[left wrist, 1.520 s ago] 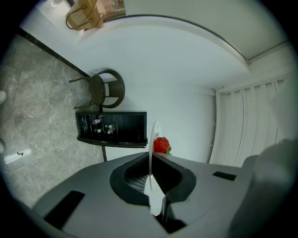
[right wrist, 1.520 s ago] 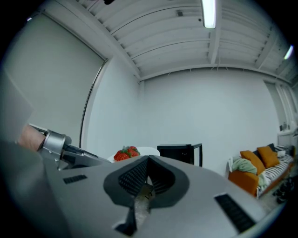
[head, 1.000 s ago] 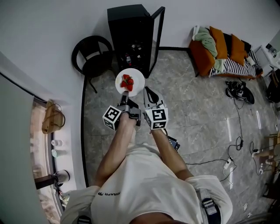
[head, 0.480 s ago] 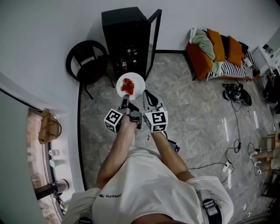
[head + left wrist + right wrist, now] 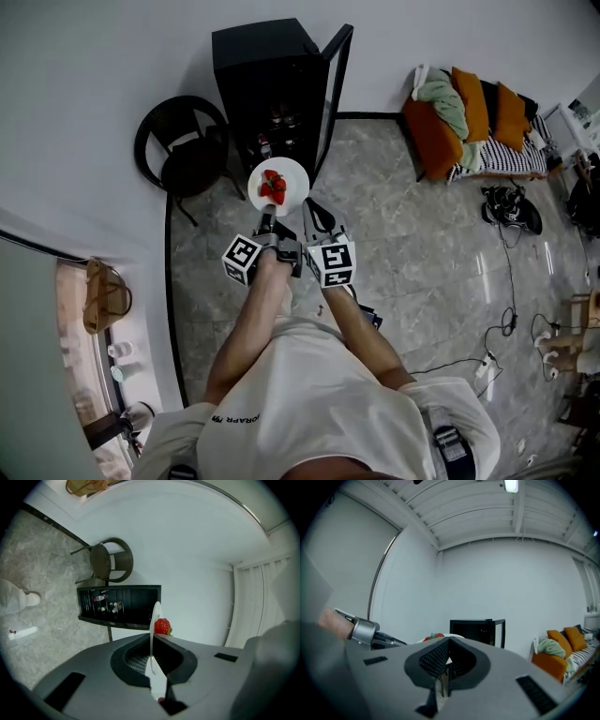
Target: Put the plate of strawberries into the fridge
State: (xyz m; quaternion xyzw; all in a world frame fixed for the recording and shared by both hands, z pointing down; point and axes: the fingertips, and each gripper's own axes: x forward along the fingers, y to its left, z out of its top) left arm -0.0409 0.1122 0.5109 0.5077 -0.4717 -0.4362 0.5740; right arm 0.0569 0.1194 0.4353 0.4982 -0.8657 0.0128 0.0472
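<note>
A white plate [image 5: 291,176] with red strawberries [image 5: 273,186] hangs level in front of the open black fridge [image 5: 265,66]. My left gripper [image 5: 267,218] is shut on its near rim. In the left gripper view the plate [image 5: 153,620] shows edge-on between the jaws, with a strawberry [image 5: 162,626] beside it and the fridge [image 5: 119,605] with bottles beyond. My right gripper [image 5: 315,212] hovers just right of the plate, shut and empty. In the right gripper view the gripper [image 5: 445,660] points toward the fridge [image 5: 476,631], with the strawberries [image 5: 433,635] at its left.
The fridge door [image 5: 336,80] stands open to the right. A black round chair [image 5: 183,150] sits left of the fridge against the wall. An orange sofa [image 5: 469,117] with cushions and clothes is far right. Cables and a power strip [image 5: 487,356] lie on the marble floor.
The person has stepped a little toward the fridge, carrying the plate and both grippers along. Both grips are unchanged.
</note>
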